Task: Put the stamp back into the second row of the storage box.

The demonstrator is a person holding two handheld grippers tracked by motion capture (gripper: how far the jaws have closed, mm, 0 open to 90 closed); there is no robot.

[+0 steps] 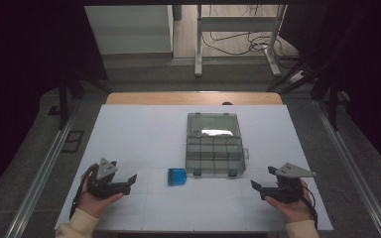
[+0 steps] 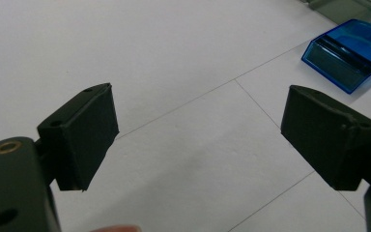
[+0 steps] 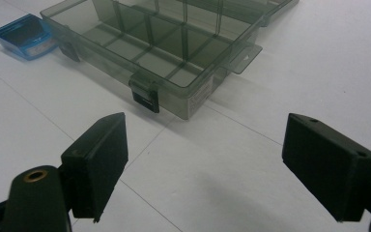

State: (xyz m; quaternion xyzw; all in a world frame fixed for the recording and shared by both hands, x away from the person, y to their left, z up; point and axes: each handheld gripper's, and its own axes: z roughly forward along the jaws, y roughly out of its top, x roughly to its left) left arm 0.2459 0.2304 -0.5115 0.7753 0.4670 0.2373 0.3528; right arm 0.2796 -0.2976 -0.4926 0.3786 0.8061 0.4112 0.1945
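A smoky clear plastic organiser box (image 1: 213, 144) lies open at the middle of the white table, its lid folded back and its divided compartments (image 3: 159, 38) bare. A small blue translucent case (image 1: 177, 176) sits just left of the box's front corner, also seen as the blue case (image 2: 348, 53) and blue case (image 3: 24, 35). My left gripper (image 1: 129, 181) rests near the front left, open, with nothing between its jaws, pointing toward the blue case. My right gripper (image 1: 263, 179) rests at the front right, open and empty, pointing toward the box's front latch (image 3: 145, 94).
The white table surface (image 1: 144, 134) has a wooden strip along its far edge (image 1: 193, 97). Metal rails run along both sides. Beyond the table stand a desk frame (image 1: 238, 34) and loose cables on the floor.
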